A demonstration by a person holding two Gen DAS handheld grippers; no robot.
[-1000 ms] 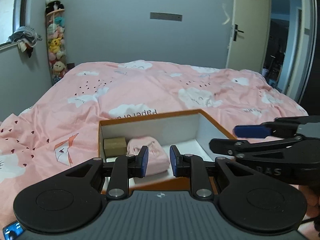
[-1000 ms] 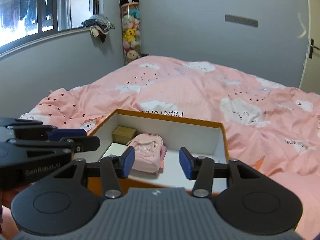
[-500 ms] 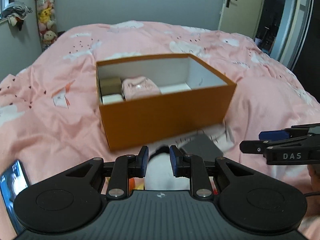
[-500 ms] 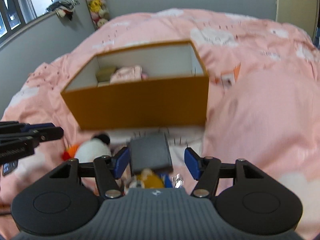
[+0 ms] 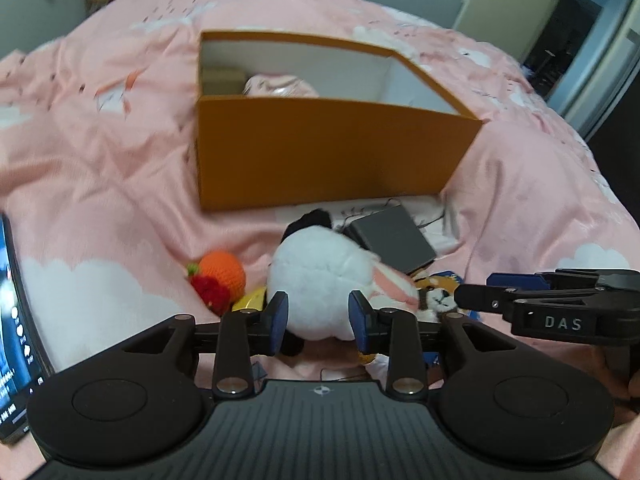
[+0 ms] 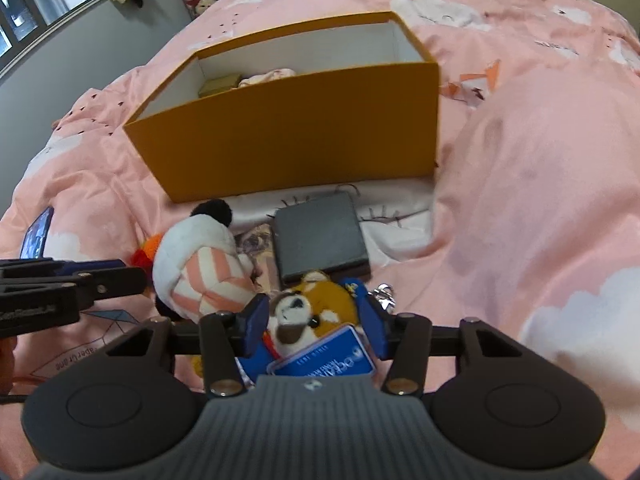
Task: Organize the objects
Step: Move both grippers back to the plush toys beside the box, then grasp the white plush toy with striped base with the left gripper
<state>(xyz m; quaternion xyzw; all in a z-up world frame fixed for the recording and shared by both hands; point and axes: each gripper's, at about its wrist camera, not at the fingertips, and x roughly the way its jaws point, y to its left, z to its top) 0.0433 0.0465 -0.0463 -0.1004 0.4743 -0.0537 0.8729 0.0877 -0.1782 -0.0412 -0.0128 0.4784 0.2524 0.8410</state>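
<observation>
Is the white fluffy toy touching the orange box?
Apart. In the right wrist view, pink bedding shows between the white fluffy toy, black ear included, and the orange box behind it.

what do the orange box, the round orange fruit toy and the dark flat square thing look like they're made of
Orange box: likely matte cardboard, with thin stiff walls and a white inside. Fruit toy: looks like crocheted yarn, its surface showing knitted loops. Dark flat square: smooth matte grey, possibly a card or leatherette case; the frames leave it open.
</observation>
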